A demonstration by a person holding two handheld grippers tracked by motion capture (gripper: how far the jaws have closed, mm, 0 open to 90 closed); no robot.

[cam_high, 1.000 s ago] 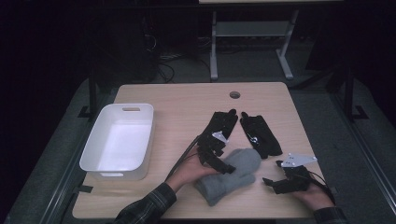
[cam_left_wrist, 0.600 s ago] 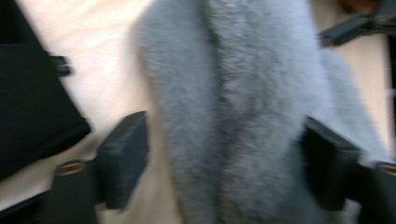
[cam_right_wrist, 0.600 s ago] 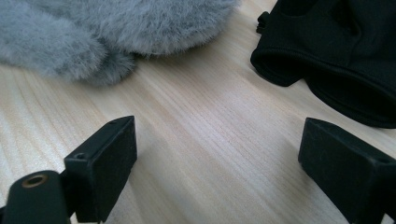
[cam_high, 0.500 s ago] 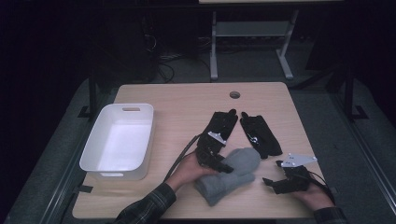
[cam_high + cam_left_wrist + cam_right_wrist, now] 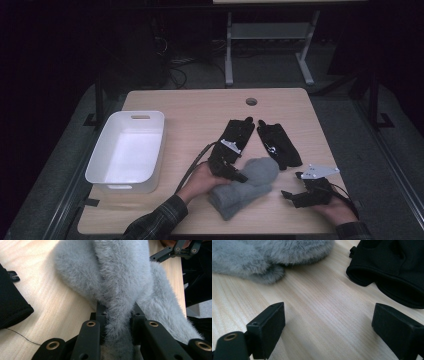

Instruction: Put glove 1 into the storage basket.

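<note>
firmly, left gripper pinches grey mitten.

Grey fuzzy mitten; black gloves; white bin; sleeve seemingly plaid.

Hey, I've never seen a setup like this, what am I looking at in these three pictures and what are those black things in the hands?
A person sits at a wooden table holding a hand-operated gripper in each hand; there is no robot arm. The high view looks down from above. The other two pictures come from cameras riding on each gripper, looking along its black jaws.

On the table lie a white tub, a pair of black gloves and fluffy grey mittens. The left gripper is shut on a fold of grey mitten. The right gripper is open, holding nothing, with its jaws wide apart over bare wood near a mitten and a glove.
</note>
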